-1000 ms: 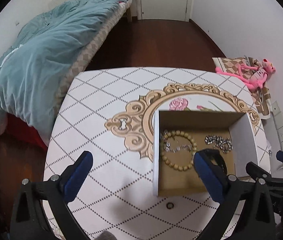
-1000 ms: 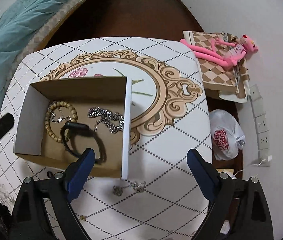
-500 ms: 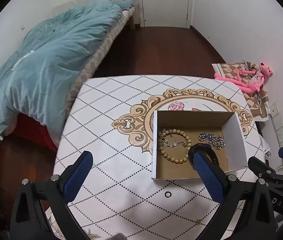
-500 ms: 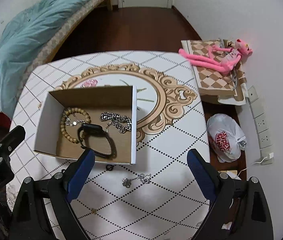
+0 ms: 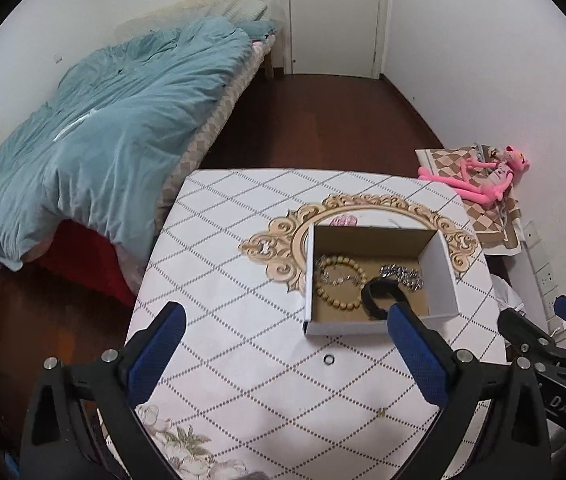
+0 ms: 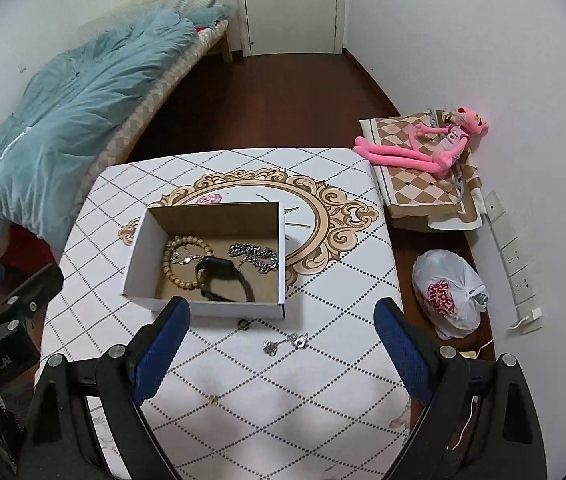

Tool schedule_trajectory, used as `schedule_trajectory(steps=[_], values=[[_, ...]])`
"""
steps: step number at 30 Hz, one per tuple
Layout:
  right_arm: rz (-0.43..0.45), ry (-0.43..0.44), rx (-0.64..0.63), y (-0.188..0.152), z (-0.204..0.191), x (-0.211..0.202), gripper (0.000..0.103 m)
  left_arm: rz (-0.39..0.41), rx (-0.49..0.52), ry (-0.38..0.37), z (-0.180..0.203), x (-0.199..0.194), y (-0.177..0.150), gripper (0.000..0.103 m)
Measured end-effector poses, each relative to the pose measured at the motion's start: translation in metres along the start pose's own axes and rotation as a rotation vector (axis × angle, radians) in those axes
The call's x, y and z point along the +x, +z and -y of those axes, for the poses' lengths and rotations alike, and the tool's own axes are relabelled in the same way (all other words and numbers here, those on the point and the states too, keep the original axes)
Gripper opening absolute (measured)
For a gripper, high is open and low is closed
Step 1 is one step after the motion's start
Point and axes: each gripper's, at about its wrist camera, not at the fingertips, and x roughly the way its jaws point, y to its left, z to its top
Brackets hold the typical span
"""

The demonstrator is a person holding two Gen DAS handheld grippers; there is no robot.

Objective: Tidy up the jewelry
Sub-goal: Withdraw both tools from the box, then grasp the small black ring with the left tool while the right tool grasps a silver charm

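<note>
Loose jewelry outside the box: silver chain piece (image 6: 285, 343) on the worktop (image 6: 323, 392), just in front of the box's near right corner. Long axis roughly left-to-right across the right wrist view. Position: ahead of the right claw (image 6: 282, 348), between its two blue fingers, slightly left of centre. Small dark ring (image 6: 243, 324) nearby, close against the near wall of the cardboard box (image 6: 139, 256). Same ring (image 5: 329, 359) also ahead of the left claw (image 5: 283, 354), right of centre. Tiny gold item (image 6: 213, 400) nearer still. Inside the box: bead bracelet (image 6: 187, 258), black band (image 6: 223, 280), silver chain (image 6: 257, 258). Both claws released, spread wide, holding nothing, raised clear of the worktop. Right claw judged nearer to the chain piece; straight forward-and-down approach likely, fingers already across the long axis.
</note>
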Motion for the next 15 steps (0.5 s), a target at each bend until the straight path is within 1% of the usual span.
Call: schedule_trajectory(steps=[2,5,9,13,15], values=[[-0.008,0.008,0.009,-0.008,0.004,-0.001,0.094,-0.013,-0.012,-0.005,-0.002,0.001,-0.007,0.103],[-0.037,-0.007,0.034,-0.022,0.017,0.008,0.094,-0.043,-0.023,-0.01,-0.004,0.01,-0.021,0.103],[-0.102,-0.028,0.078,-0.043,0.038,0.034,0.094,-0.09,-0.009,0.023,-0.002,0.032,-0.041,0.103],[-0.152,-0.008,0.118,-0.065,0.053,0.07,0.094,-0.157,0.013,0.062,0.001,0.063,-0.062,0.103],[-0.162,0.002,0.132,-0.074,0.057,0.086,0.094,-0.193,0.014,0.076,0.0,0.079,-0.073,0.103]])
